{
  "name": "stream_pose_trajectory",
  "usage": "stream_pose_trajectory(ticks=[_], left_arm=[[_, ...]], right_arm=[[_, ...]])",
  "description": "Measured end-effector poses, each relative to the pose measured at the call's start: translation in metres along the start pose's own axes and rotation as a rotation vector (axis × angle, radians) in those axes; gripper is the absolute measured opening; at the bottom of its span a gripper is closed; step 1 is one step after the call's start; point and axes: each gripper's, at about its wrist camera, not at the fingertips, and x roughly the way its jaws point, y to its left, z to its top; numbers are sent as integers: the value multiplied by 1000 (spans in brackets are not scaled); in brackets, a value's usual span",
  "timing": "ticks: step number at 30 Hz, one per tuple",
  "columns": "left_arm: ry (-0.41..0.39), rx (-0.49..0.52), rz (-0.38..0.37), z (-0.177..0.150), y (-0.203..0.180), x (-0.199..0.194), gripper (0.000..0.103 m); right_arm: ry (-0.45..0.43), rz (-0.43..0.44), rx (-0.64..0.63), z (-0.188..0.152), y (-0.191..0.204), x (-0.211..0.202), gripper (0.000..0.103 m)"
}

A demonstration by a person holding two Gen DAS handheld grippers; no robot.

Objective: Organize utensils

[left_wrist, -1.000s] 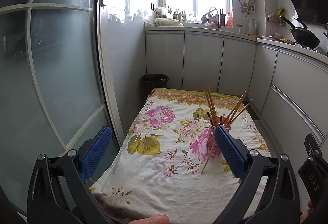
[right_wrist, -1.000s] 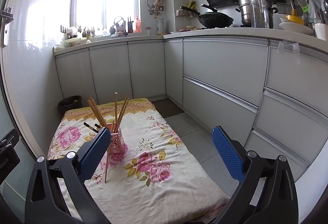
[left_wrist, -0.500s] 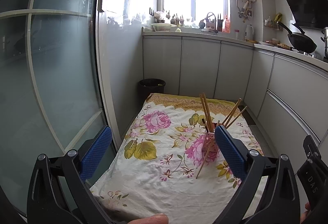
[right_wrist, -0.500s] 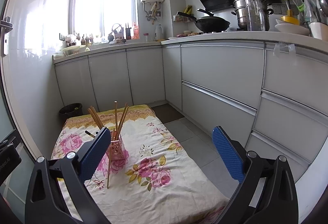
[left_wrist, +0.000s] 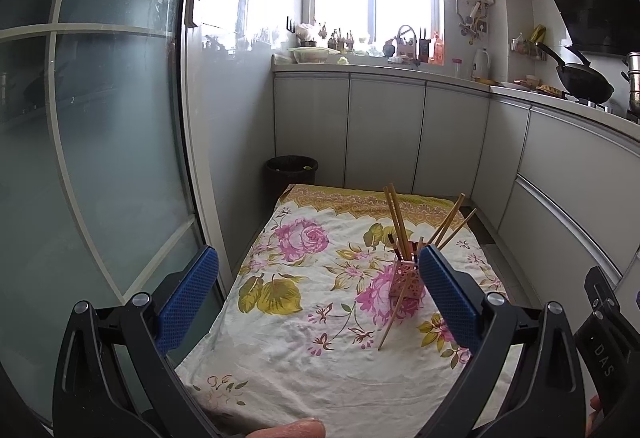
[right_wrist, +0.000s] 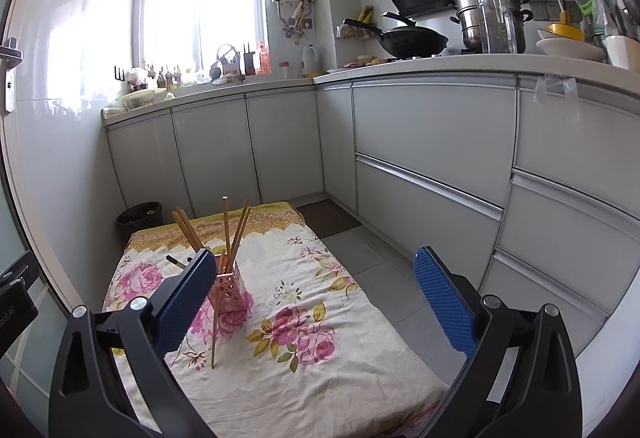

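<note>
Narrow kitchen. Grey cabinets run along the far wall and the right side, window above the far worktop (left_wrist: 380, 67), frosted glass door (left_wrist: 100, 157) on the left. A floral cloth (left_wrist: 320, 298) is spread on the floor; dark waste bin (left_wrist: 291, 167) stands beyond its far left corner. Wok (right_wrist: 412, 39) and steel pot (right_wrist: 490, 19) sit on the right worktop.

Pink lattice holder (right_wrist: 228, 288) stands upright on the cloth, right of centre in the left wrist view. Chopsticks (left_wrist: 396, 224) stand in it, fanned upward, some leaning left, some right. One loose chopstick (right_wrist: 216, 322) leans against the holder's near side, its lower tip on the cloth, long axis steep.

Left gripper (left_wrist: 318, 296): fingers spread wide, empty, raised above the near end of the cloth; holder just beside its right finger in view. Right gripper (right_wrist: 316, 298): also wide apart, empty; holder appears beside its left finger.
</note>
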Motion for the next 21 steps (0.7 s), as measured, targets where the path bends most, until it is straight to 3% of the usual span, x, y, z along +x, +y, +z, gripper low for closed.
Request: stream_pose_trajectory(ticks=[10, 15, 18, 21], left_arm=[[-14, 53, 18, -2, -8, 7, 95], [-34, 57, 3, -2, -9, 5, 90], [-29, 59, -12, -1, -10, 6, 96], [2, 50, -29, -1, -11, 10, 96]], right_arm=[[22, -2, 2, -2, -1, 6, 96], [29, -6, 9, -3, -3, 9, 96], [32, -5, 11, -3, -3, 9, 96], [32, -4, 11, -3, -4, 9, 96]])
